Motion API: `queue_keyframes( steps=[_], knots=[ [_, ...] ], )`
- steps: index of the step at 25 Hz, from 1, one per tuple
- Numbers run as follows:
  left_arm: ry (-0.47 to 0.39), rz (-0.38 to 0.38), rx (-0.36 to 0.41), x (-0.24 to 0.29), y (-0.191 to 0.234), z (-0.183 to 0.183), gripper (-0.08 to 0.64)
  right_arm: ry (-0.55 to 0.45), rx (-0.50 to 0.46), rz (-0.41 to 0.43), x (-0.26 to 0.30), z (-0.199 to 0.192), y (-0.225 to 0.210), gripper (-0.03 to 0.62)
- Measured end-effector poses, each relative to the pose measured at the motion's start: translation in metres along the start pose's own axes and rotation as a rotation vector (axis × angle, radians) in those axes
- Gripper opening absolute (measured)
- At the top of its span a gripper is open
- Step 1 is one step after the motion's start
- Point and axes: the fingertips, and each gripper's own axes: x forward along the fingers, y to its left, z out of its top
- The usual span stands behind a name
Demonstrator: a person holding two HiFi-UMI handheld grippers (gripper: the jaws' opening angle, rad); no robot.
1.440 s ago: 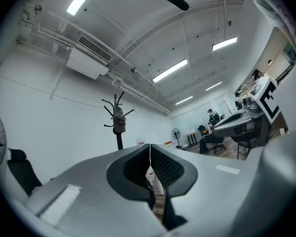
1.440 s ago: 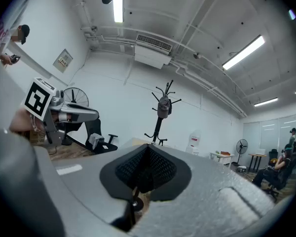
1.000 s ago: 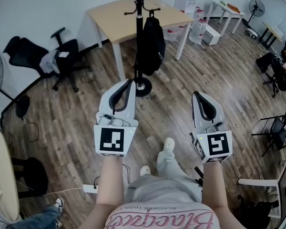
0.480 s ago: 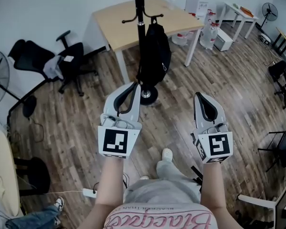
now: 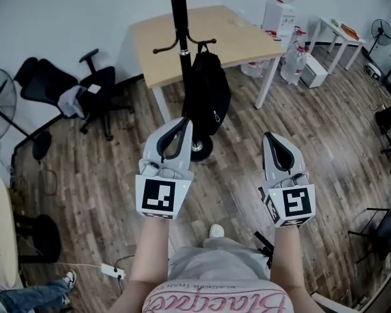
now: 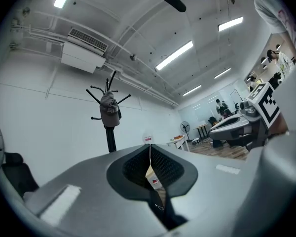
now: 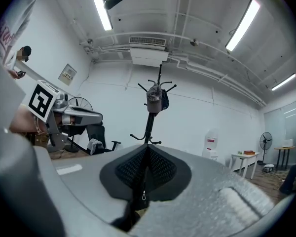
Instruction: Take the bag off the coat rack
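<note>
Currently the approach step appears in hand: the left hand-held gripper (image 5: 181, 124) and right hand-held gripper (image 5: 272, 139) are pressed together, empty. The bag (image 5: 207, 93) hangs on the coat rack (image 5: 178, 18) ahead. Next move: spread the jaws, then grasp the bag's top.

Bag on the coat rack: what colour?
The bag is black; the head view shows it best.

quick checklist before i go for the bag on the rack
1. Bag hangs on the rack: ok.
2. Left gripper open to grab: not ok, shut and empty.
3. Right gripper open to grab: not ok, shut and empty.
4. Grippers at the bag: not ok, both short of it.
5. How the bag is hooked on: cannot tell.
</note>
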Motion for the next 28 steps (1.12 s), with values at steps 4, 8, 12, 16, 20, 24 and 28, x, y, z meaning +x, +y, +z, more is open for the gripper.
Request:
queue_keyframes(
  steps=[4,8,12,16,20,24,28],
  knots=[
    [-0.010,0.025,0.012,0.021,-0.001,0.002,0.020,-0.008,-0.003,0.020,0.018,-0.004,-0.023,0.003],
    [0.015,0.052,0.008,0.034,0.004,-0.005,0.020,-0.009,0.000,0.039,0.031,-0.010,-0.033,0.003],
    [0.038,0.064,0.005,0.046,0.008,-0.015,0.020,0.000,0.004,0.046,0.041,-0.018,-0.039,0.003],
    [0.062,0.066,-0.002,0.061,0.014,-0.027,0.020,0.006,0.001,0.042,0.054,-0.022,-0.048,0.003],
    [0.060,0.066,-0.003,0.080,0.018,-0.034,0.020,0.008,-0.003,0.033,0.066,-0.027,-0.059,0.003],
    [0.056,0.059,-0.003,0.102,0.022,-0.040,0.020,0.010,0.004,0.029,0.083,-0.034,-0.071,0.003],
    [0.071,0.073,-0.006,0.128,0.032,-0.053,0.020,0.006,0.005,0.045,0.110,-0.041,-0.085,0.003]
  ],
)
